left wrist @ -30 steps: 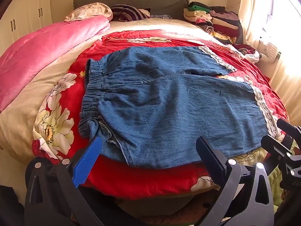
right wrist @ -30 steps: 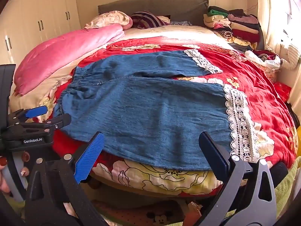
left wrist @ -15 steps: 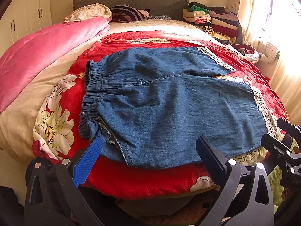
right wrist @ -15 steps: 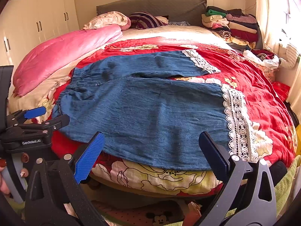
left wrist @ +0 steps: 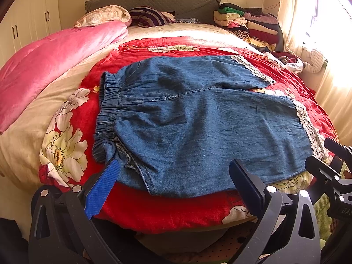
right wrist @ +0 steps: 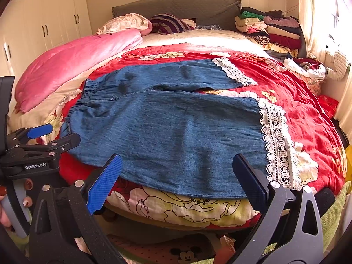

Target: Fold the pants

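Blue denim pants (left wrist: 198, 121) (right wrist: 176, 129) with white lace hems (right wrist: 277, 140) lie spread flat on a red flowered bedspread (left wrist: 154, 211), elastic waistband (left wrist: 107, 110) to the left, legs to the right. My left gripper (left wrist: 176, 187) is open at the near edge of the bed, below the waistband end, nothing between its fingers. My right gripper (right wrist: 178, 182) is open too, just short of the near leg's lower edge. The left gripper (right wrist: 41, 140) shows at the left of the right wrist view; part of the right gripper (left wrist: 330, 165) shows at the right of the left wrist view.
A pink quilt (left wrist: 48, 59) lies along the bed's left side. Pillows (right wrist: 132, 22) and a stack of folded clothes (right wrist: 270, 28) sit by the grey headboard (right wrist: 180, 6). Loose garments (right wrist: 308, 68) lie at the right near a bright curtained window. Cupboards (right wrist: 44, 22) stand at the left.
Both grippers have shifted only slightly; the view has crept a little. The pants lie as before and both grippers stay open.
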